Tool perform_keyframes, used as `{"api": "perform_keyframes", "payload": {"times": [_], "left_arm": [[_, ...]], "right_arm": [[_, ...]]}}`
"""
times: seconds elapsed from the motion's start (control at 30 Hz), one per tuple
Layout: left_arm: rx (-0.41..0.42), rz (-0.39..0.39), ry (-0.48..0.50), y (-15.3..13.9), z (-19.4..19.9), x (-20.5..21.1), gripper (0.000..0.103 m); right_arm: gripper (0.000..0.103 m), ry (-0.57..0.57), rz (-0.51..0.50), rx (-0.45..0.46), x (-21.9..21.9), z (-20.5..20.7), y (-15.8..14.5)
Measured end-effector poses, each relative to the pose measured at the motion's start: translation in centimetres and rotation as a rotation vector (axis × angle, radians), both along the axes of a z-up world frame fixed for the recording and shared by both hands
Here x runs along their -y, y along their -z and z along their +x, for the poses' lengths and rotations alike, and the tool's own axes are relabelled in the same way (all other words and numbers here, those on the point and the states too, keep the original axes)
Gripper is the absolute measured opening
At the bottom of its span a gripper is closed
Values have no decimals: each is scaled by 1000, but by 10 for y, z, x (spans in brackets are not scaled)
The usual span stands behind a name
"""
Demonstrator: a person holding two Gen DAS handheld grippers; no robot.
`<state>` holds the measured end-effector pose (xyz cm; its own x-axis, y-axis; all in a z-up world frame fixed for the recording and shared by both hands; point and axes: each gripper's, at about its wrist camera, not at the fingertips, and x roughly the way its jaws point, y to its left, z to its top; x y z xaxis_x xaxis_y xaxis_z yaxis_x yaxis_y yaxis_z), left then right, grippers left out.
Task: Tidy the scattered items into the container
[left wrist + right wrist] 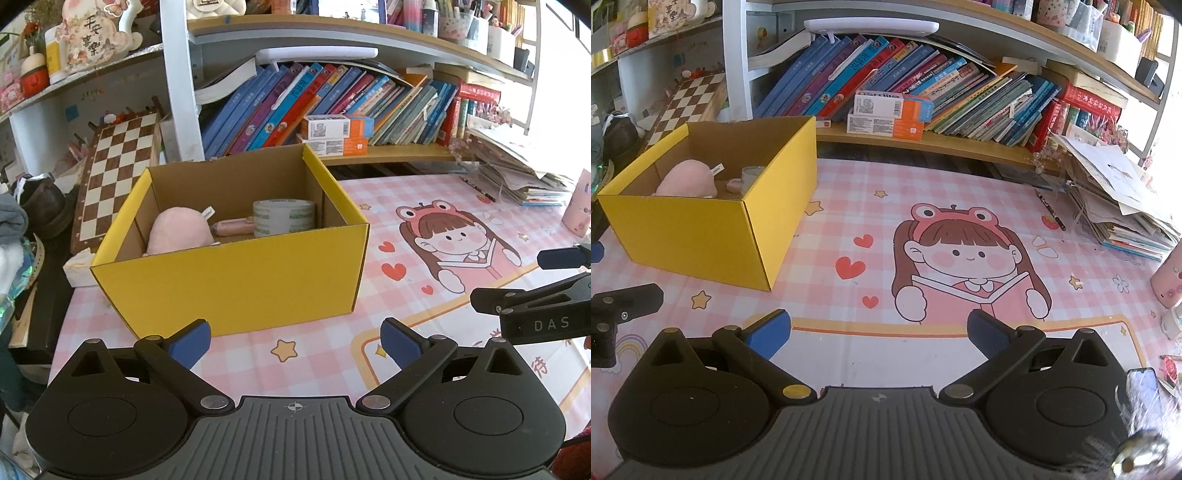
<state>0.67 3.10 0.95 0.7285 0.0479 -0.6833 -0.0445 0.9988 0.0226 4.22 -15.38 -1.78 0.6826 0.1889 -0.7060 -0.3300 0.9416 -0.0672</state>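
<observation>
The yellow box (236, 280) sits at the far left of the pink desk mat (871, 206), open at the top. Inside it lie a pink plush (177, 230) on the left, a roll of clear tape (283, 217) on the right, and a small pink item (232, 227) between them. The left gripper (295, 338) hovers just before the box, fingers spread and empty. The right gripper (879, 330) hangs over the cartoon girl print (967, 258), likewise spread, holding nothing.

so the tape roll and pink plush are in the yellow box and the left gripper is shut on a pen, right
Not quite: the left gripper is open and holds nothing, as the left wrist view shows. The tape roll and pink plush are indeed in the yellow box.
</observation>
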Motion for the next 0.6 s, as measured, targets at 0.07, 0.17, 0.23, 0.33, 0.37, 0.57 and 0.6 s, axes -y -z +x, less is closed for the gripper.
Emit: {"api": "perform_keyframes", "payload": {"times": [0.07,0.17,0.23,0.33,0.37,0.57,0.6], "left_arm": [[1,0,1,0,0,0,100],[3,0,1,0,-1,0,100],[4,0,2,-1,-1,0,100],[4,-1,3,0,-1,0,100],[4,-1,4,0,-1,0,100],[4,2,7,-1,-1,1,100],[4,2,7,-1,-1,1,100]], "right_arm": [[103,0,-1,0,-1,0,0],[103,2,-2,-2,-4,-2,-1],[103,1,-2,-2,-4,-1,0],[103,0,-3,-3,-4,-1,0],[103,-1,-4,-3,-4,-1,0],[103,-2,-5,-4,-3,-2,-1],[103,-2,-5,-4,-3,-1,-1]]}}
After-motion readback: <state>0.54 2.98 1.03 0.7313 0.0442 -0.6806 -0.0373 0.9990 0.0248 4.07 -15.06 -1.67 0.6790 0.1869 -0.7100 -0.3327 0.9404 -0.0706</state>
